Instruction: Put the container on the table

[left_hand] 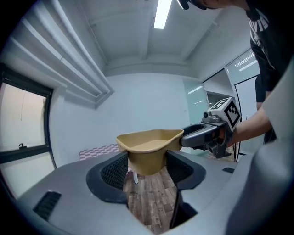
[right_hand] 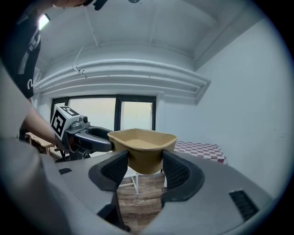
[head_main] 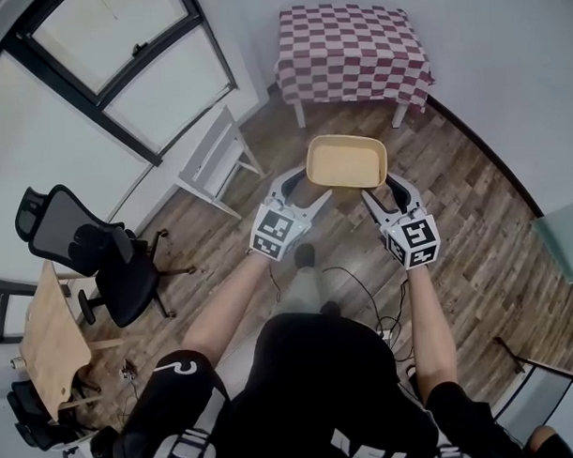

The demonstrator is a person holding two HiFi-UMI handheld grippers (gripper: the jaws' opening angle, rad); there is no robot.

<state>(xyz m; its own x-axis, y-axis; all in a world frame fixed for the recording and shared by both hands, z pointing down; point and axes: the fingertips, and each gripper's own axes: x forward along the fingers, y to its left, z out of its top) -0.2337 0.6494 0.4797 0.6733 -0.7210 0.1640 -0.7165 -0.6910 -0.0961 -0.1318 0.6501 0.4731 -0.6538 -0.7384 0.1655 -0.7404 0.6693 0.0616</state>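
Observation:
A tan, empty rectangular container (head_main: 346,161) hangs in the air over the wooden floor, carried from both ends. My left gripper (head_main: 299,190) is shut on its left end, my right gripper (head_main: 384,194) on its right end. In the left gripper view the container (left_hand: 149,149) sits wedged between the black pads of my left gripper (left_hand: 146,167), with the right gripper (left_hand: 206,133) on its far side. The right gripper view mirrors this: container (right_hand: 142,147) between that gripper's (right_hand: 141,167) pads. The table with a red-and-white checked cloth (head_main: 350,43) stands ahead by the wall.
A black office chair (head_main: 100,258) and a wooden desk (head_main: 51,340) are at the left, a white rack (head_main: 218,160) under the window. Cables (head_main: 364,296) trail on the floor near my feet. A glass-topped surface (head_main: 564,242) is at the right edge.

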